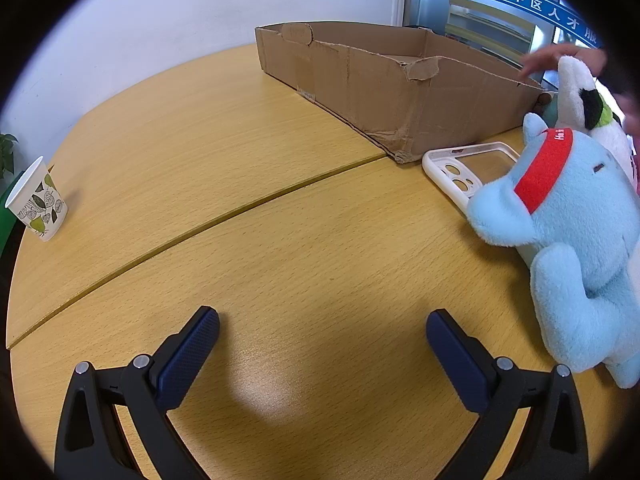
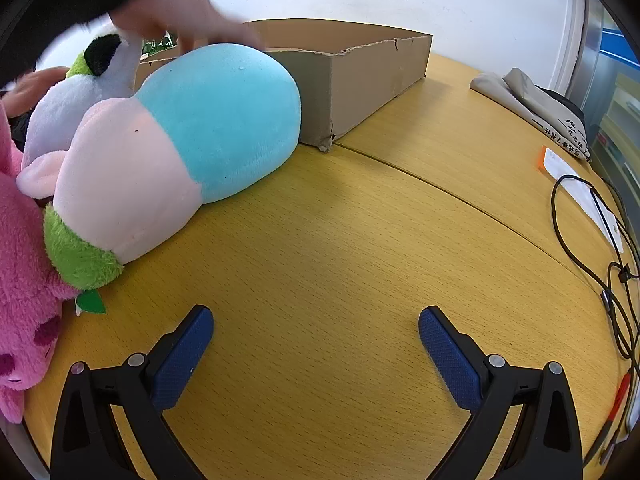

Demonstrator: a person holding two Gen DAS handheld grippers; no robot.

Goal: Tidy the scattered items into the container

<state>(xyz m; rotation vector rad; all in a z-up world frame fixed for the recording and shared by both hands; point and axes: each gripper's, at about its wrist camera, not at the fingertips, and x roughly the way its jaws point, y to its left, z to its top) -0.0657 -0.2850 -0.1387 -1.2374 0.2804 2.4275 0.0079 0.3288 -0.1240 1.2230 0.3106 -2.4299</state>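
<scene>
Left wrist view: the left hand-held gripper [image 1: 322, 330] hovers over bare wooden surface [image 1: 248, 264], its blue-padded fingers [image 1: 188, 354] spread wide with nothing between them. Ahead and slightly right of it stands the cardboard box [image 1: 400, 92], open-topped with torn edges. Just right of the fingers sits a light blue plush toy [image 1: 568, 240] with a red headband, partly covering a white phone case [image 1: 464, 172] that lies flat near the box corner. Beyond these, a white plush toy [image 1: 580, 96] stands at the box's right end, with a blurred hand [image 1: 560, 58] over it. Far to the left, a leaf-patterned paper cup [image 1: 38, 200] stands upright, well apart from the box. Right wrist view: the right hand-held gripper [image 2: 316, 328] is likewise spread apart and empty above the surface [image 2: 340, 240]. Ahead and left of it lies a large blue-and-pink plush [image 2: 180, 148], resting against the box [image 2: 352, 76], a hand [image 2: 180, 12] touching its top. A pink plush [image 2: 24, 300] sits at the far left, touching the large one. To the right lie a black cable [image 2: 592, 240] and a folded grey bag [image 2: 532, 108].
</scene>
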